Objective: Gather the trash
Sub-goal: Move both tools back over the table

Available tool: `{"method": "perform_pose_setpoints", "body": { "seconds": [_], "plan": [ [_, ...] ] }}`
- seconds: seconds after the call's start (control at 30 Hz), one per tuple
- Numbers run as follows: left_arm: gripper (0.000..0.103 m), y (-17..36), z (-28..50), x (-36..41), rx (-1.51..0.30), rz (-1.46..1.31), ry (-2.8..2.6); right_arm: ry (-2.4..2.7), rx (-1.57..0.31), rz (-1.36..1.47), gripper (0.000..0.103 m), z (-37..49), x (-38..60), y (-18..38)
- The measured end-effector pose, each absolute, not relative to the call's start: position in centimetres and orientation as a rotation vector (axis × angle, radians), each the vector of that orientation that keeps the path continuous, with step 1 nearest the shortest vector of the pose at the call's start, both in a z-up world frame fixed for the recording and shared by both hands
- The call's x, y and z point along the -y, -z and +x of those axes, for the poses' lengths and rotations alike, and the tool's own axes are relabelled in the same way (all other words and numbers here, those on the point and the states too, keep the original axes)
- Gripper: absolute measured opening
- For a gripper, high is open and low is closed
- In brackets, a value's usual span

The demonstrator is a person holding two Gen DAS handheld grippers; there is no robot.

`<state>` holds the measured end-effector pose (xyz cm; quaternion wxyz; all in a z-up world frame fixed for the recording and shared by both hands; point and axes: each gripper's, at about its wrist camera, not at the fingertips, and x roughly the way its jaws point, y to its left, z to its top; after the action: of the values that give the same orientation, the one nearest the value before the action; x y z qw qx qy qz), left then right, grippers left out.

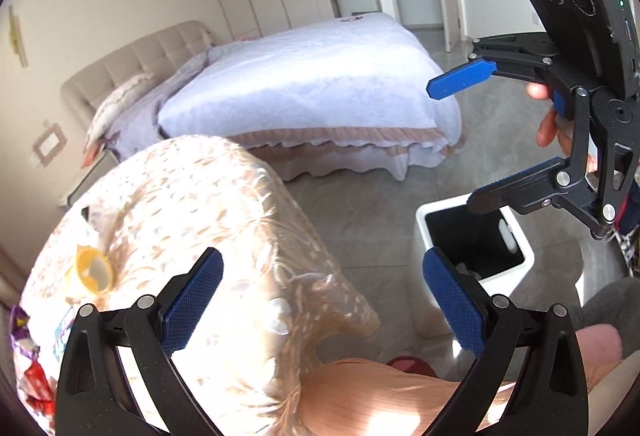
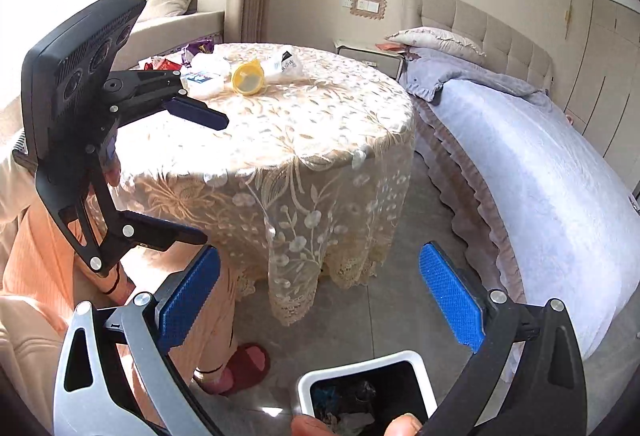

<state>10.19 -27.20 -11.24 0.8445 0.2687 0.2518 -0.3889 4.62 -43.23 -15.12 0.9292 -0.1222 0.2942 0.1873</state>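
Observation:
A round table [image 2: 280, 140] with a lace cloth holds trash at its far side: a yellow cup [image 2: 247, 77], white plastic packets [image 2: 286, 65] and red and purple wrappers [image 2: 168, 64]. The cup [image 1: 94, 270] and wrappers [image 1: 28, 368] also show in the left wrist view. A white bin [image 2: 364, 396] with a black liner stands on the floor and holds some trash. My right gripper [image 2: 320, 300] is open and empty above the bin. My left gripper [image 1: 322, 306] is open and empty over the table's edge; it also shows in the right wrist view [image 2: 212, 176]. The right gripper [image 1: 452, 144] hangs above the bin [image 1: 476, 236].
A bed [image 2: 540, 172] with a pale quilt stands to the right of the table. A nightstand [image 2: 370, 54] is behind the table. The person's legs and a red slipper [image 2: 244, 364] are by the bin. Grey tiled floor [image 2: 380, 296] lies between table and bed.

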Motion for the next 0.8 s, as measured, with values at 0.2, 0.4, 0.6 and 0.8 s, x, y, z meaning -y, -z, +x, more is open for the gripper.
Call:
{"method": "perform_pose_setpoints", "body": {
  "seconds": [0.2,0.4,0.6,0.8],
  "plan": [
    [0.098,9.9,12.3,22.6,-0.58,0.44,0.65,-0.465,-0.571,-0.287,0.1,7.4,38.5,13.8],
    [0.098,9.2,13.9,18.2,-0.603,0.342,0.543,-0.543,-0.548,-0.293,0.1,9.7,35.0,12.8],
    [0.098,9.4,16.7,14.4,-0.644,0.273,0.39,-0.549,-0.539,-0.257,0.1,13.0,32.4,12.4],
    [0.098,10.1,19.3,10.7,-0.7,0.2,0.274,-0.572,-0.536,-0.255,0.1,16.4,29.9,12.5]
  ]
}}
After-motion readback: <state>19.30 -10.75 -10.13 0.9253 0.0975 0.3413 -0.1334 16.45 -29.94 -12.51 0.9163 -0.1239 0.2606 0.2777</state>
